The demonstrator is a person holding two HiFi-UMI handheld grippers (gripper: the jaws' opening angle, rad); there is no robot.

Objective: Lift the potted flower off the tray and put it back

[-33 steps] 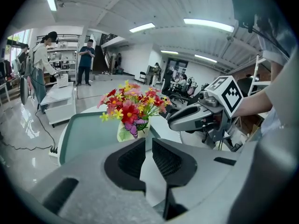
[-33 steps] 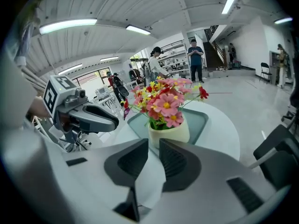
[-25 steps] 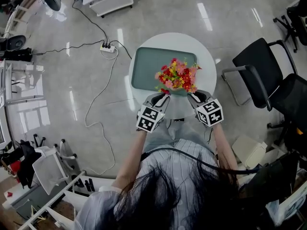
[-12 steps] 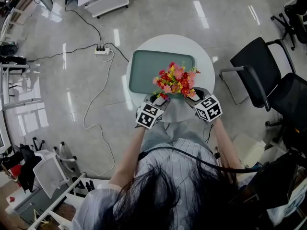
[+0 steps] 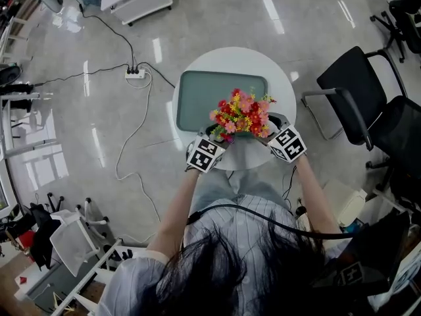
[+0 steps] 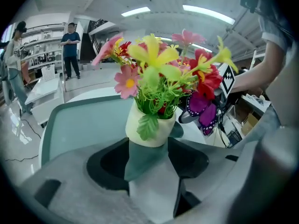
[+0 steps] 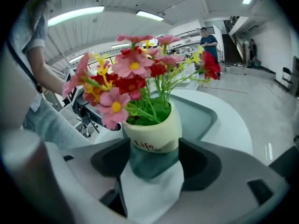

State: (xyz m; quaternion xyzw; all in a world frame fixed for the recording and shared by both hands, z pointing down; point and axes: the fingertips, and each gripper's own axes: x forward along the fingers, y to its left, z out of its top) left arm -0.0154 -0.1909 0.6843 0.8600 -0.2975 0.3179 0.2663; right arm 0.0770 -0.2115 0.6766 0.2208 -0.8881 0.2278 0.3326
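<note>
Cream pot of red, pink and yellow artificial flowers (image 5: 242,112) stands upright at near edge of teal rectangular tray (image 5: 197,94) on round white table (image 5: 284,78). L gripper (image 6: 148,155) and R gripper (image 7: 154,161) flank it from opposite sides. Both sets of jaws are spread and have just been opening, w/ pot framed in each gap and no pad seen pressing. Judged: pot is resting on tray, not gripped. Head view hides pot under blooms; gripper views show its base on tray.

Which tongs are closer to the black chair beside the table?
Right. The right tongs sit between the flowers and the chair; the left tongs sit across the flowers, farther off. Both have just been opening, the pot between their jaws.
</note>
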